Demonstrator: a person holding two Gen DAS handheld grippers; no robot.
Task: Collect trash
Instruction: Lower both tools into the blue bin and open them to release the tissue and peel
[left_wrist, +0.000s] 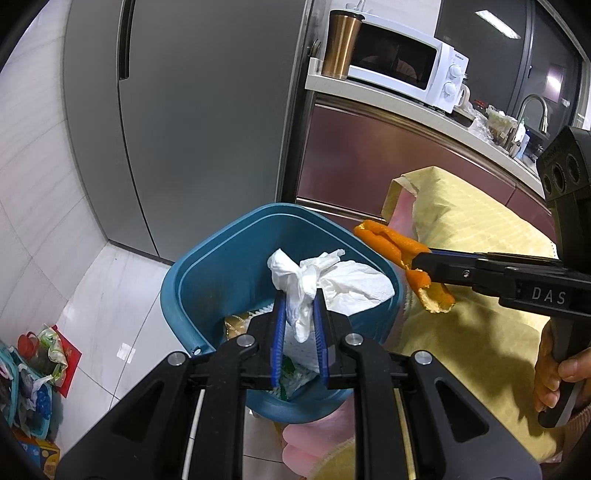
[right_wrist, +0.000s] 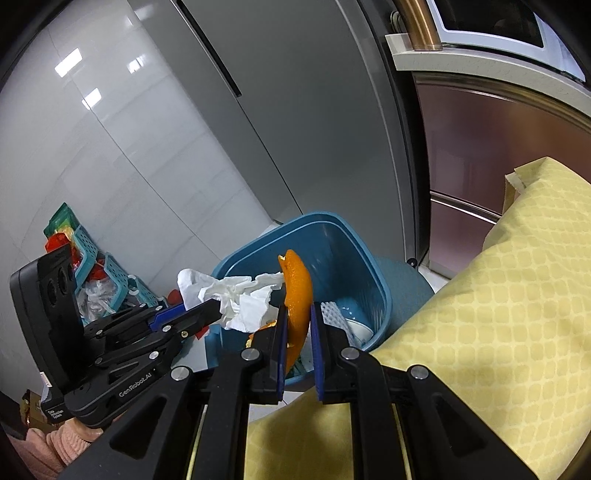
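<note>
both pieces of trash poised over the bin

while each gripper carries its own scrap, both loads hang over or beside the mouth of the blue waste bin (left_wrist: 207, 280), which looks like the reason they are held high and forward rather than low over the yellow quilted cloth (left_wrist: 476, 229). the left gripper (left_wrist: 300, 332) has its jaws drawn narrow on a crumpled white paper towel (left_wrist: 332, 284); the wad bulges above the blue pads (left_wrist: 279, 332) and droops inside the bin's rim, so letting go should drop it straight in. the right gripper (right_wrist: 297, 343) has its jaws closed on a curl of orange peel (right_wrist: 297, 291), pinched near its lower part so the free tip stands up. from the left wrist view the peel (left_wrist: 399, 251) sits at the bin's right rim, partly over the cloth, not clearly over the opening; i judge it needs a little more travel toward the bin before release, or it may land on the cloth.

the bin already holds some wrappers and paper at the bottom, so the task seems well under way. it stands on the tiled floor beside the grey refrigerator (left_wrist: 192, 122), tucked against the cloth's edge, handy for both hands. the microwave (left_wrist: 402, 62) and copper tumbler (left_wrist: 341, 44) on the bench behind play no part.
</note>
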